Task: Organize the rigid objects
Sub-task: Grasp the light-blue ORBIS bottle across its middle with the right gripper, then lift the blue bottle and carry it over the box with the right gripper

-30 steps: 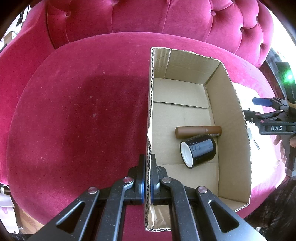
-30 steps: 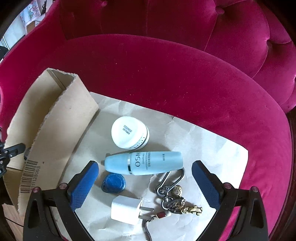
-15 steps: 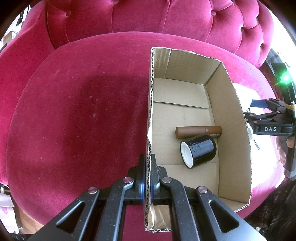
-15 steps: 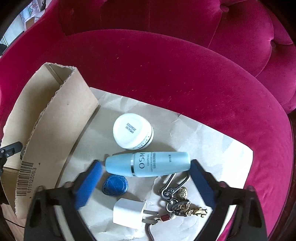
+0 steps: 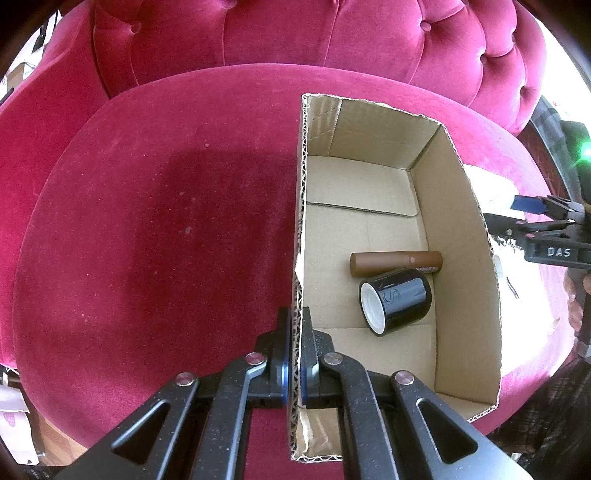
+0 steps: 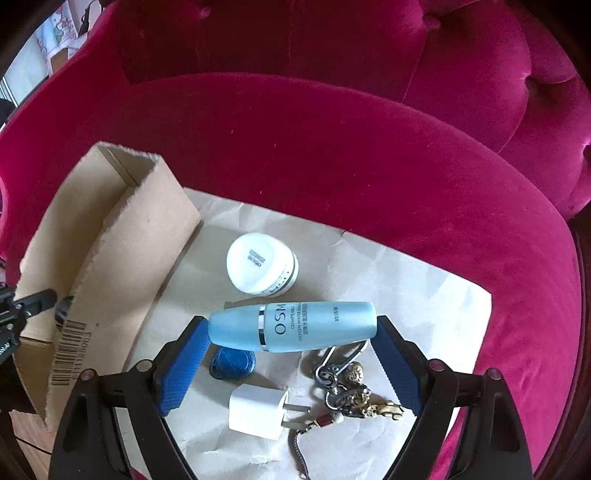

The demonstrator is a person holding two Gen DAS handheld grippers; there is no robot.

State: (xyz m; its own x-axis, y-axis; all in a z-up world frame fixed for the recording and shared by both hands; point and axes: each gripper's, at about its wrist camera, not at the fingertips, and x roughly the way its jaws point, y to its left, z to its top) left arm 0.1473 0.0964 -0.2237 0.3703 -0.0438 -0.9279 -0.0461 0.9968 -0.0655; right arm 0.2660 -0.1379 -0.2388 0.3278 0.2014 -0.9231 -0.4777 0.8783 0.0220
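My left gripper [image 5: 294, 332] is shut on the left wall of the open cardboard box [image 5: 469, 258]. Inside lie a brown tube [image 5: 395, 263] and a black jar [image 5: 397, 301] on its side. My right gripper [image 6: 291, 332] is shut on a pale blue bottle [image 6: 295, 326], one pad at each end, just above the brown paper [image 6: 424, 288]. On the paper are a white jar [image 6: 262, 264], a blue tag [image 6: 232, 363], a white charger [image 6: 256, 411] and a keychain [image 6: 351, 391]. The box [image 6: 110, 258] stands to the left of the paper.
Everything rests on a round red velvet seat [image 5: 147, 221] with a tufted backrest [image 5: 295, 33]. My right gripper [image 5: 546, 229] shows at the right edge of the left wrist view. The seat edge drops off near both grippers.
My right gripper moved forward and down over the blue bottle and closed on its two ends. The left gripper kept its hold on the box wall.
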